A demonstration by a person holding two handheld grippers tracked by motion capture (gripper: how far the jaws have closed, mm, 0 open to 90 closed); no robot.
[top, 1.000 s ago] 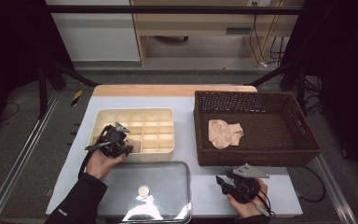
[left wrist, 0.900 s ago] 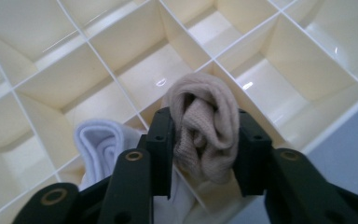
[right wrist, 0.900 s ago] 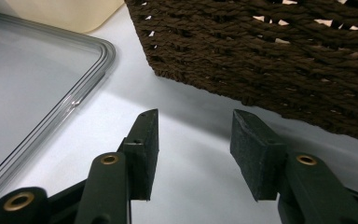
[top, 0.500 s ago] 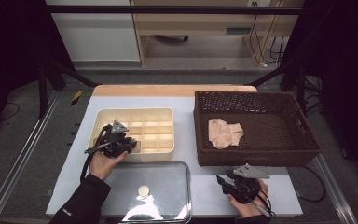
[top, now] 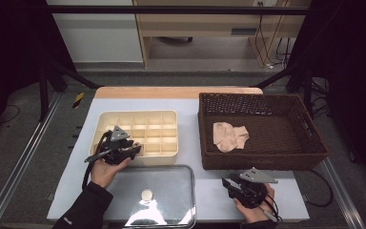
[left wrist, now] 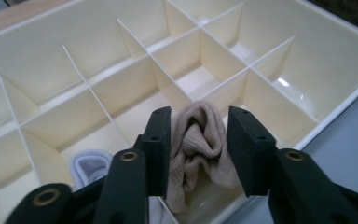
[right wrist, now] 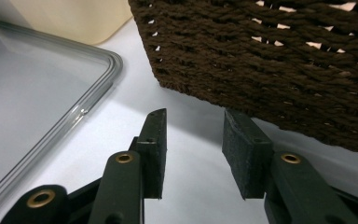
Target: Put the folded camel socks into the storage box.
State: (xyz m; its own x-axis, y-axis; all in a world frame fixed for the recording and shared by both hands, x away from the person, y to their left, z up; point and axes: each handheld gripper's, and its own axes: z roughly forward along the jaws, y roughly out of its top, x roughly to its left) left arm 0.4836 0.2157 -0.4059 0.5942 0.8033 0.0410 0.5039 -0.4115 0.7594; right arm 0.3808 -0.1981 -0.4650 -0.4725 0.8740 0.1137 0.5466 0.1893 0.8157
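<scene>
Nearest you, at the worktop's (top: 209, 200) front edge, your right hand-held gripper (top: 235, 187) rests low on the bare surface just in front of the wicker basket (top: 267, 160). In the right gripper view its jaws stand parted with nothing between them, only the pale worktop showing in the gap, and the basket's dark woven front wall (right wrist: 270, 65) rises just beyond the tips. To that gripper's left lies the clear lid (top: 181, 191), flat along the front edge, with a small round knob (top: 147, 194) near its middle; its rounded corner (right wrist: 112, 60) shows in the right gripper view.

Just past the lid, your left hand-held gripper (top: 132, 149) sits over the front left corner of the cream divided box (top: 169, 117). In the left gripper view the jaws are partly closed around a bunched beige sock (left wrist: 200, 144): the left jaw touches the fabric, while the right jaw looks to sit right against it, though you cannot tell how firmly it presses. The sock hangs down into a compartment in the box's front row, its lower end inside the cell. In the cell next to it, seen to the left past the jaw, lies a white rolled item (left wrist: 91, 168).

Farther back, on the right half of the worktop, the basket holds one more beige sock (top: 229, 136), crumpled on its floor towards the left wall. A wooden strip (top: 171, 92) runs along the worktop's far edge.
</scene>
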